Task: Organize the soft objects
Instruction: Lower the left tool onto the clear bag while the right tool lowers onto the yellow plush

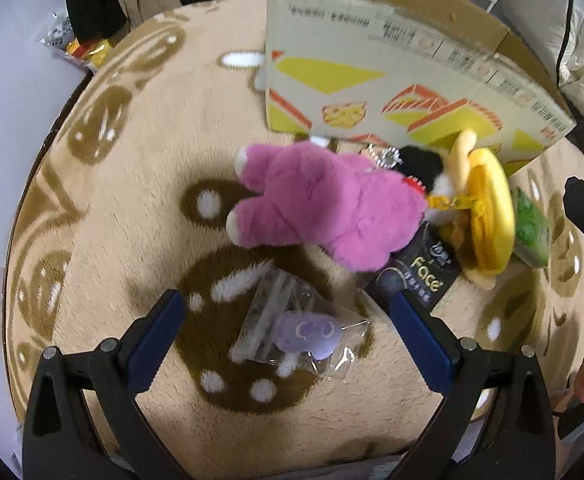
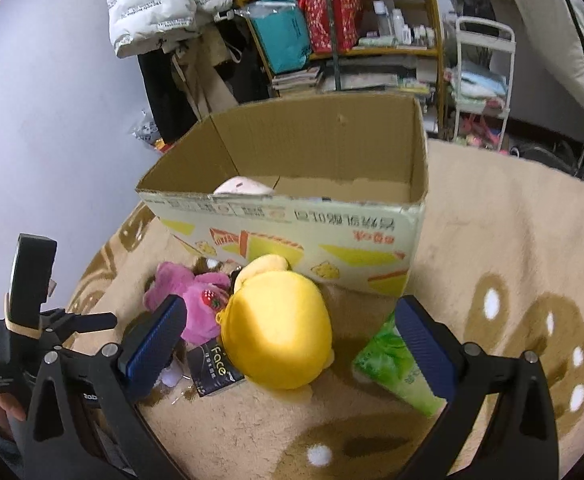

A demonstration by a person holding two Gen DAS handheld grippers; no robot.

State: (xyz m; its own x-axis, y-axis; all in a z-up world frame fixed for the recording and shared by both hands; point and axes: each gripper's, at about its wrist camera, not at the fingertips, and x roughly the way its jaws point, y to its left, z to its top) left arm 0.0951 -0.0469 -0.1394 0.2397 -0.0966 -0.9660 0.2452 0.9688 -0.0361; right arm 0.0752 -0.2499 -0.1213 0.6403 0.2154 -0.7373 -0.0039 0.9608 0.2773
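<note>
A pink plush bear (image 1: pixel 324 208) lies on the beige rug in front of an open cardboard box (image 1: pixel 392 80). A yellow plush (image 1: pixel 488 216) lies to its right, with a black plush piece (image 1: pixel 422 162) between them. A small purple toy in a clear bag (image 1: pixel 304 334) lies between the fingers of my open, empty left gripper (image 1: pixel 287 334). In the right wrist view the yellow plush (image 2: pixel 279 328) lies between the fingers of my open, empty right gripper (image 2: pixel 292 338), with the pink bear (image 2: pixel 195 300) to its left. The box (image 2: pixel 292 208) holds a white soft item (image 2: pixel 243 186).
A black "Face" packet (image 1: pixel 420 276) (image 2: pixel 211 372) and a green tissue pack (image 1: pixel 532 228) (image 2: pixel 400 368) lie beside the plushes. Shelves (image 2: pixel 332 20), a white cart (image 2: pixel 484 88) and hanging coats (image 2: pixel 159 4) stand beyond the rug (image 2: pixel 512 240). The left gripper's body (image 2: pixel 31 320) is at the right view's left edge.
</note>
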